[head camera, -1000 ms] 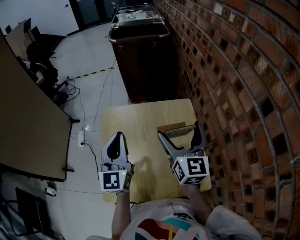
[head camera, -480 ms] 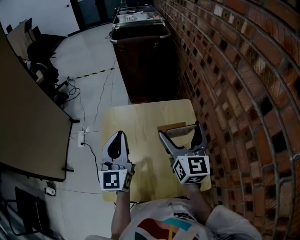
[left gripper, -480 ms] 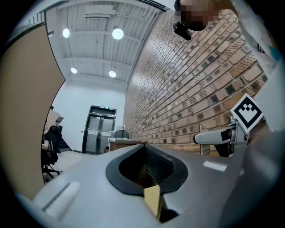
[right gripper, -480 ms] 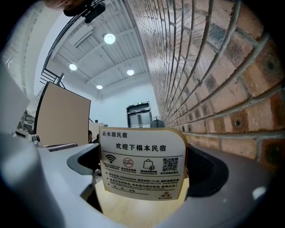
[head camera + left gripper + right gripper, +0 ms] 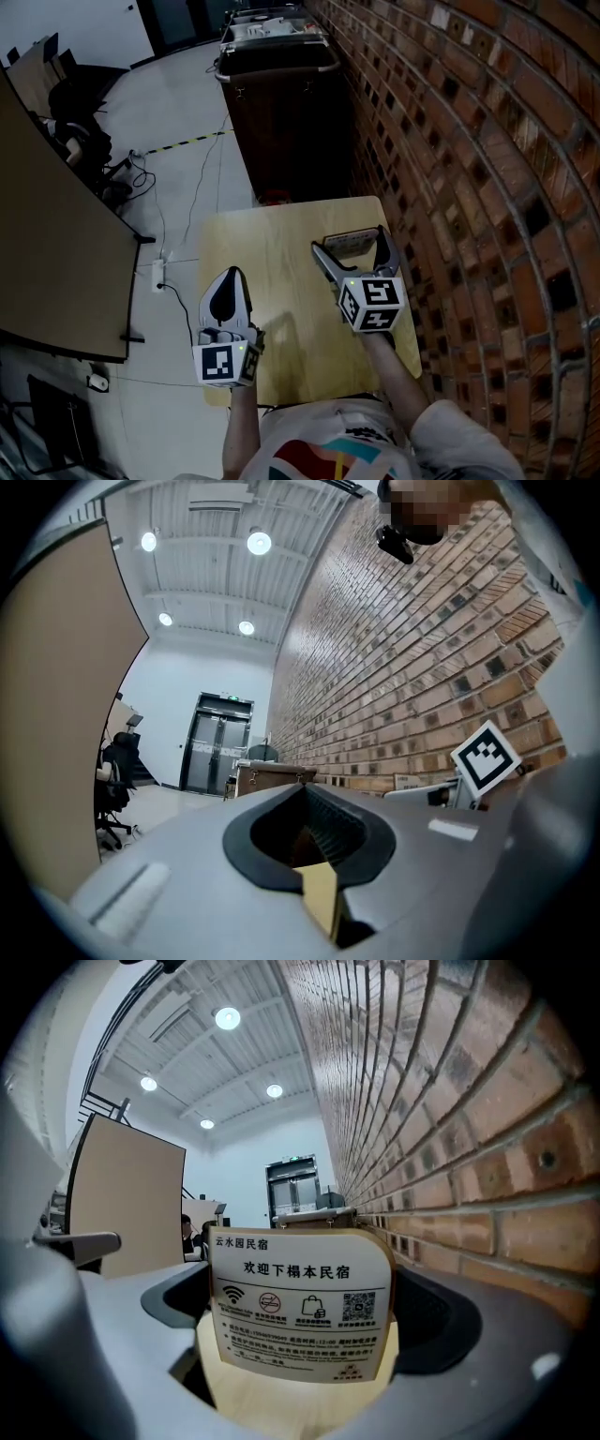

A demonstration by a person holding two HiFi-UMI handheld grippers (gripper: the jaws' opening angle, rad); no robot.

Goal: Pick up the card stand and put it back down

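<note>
Small wooden table [image 5: 272, 244]: R edge runs close along the brick wall [image 5: 450, 187], far edge near a dark cabinet [image 5: 291, 122]. Open floor [image 5: 178, 141] to the L.

Card stand [image 5: 347, 240] sits upright on the table near the far R corner, w/ bare tabletop on its L.

Right gripper [image 5: 349, 246] has its jaws spread, one on each side of the stand. In the right gripper view the card [image 5: 300, 1307] fills the gap; can't tell if the pads touch it.

Left gripper [image 5: 231, 279] is over the table's L part, well apart from the stand, jaws closed on nothing.

Head view is dark and the stand's base is hidden. The card's small print is unreadable.
</note>
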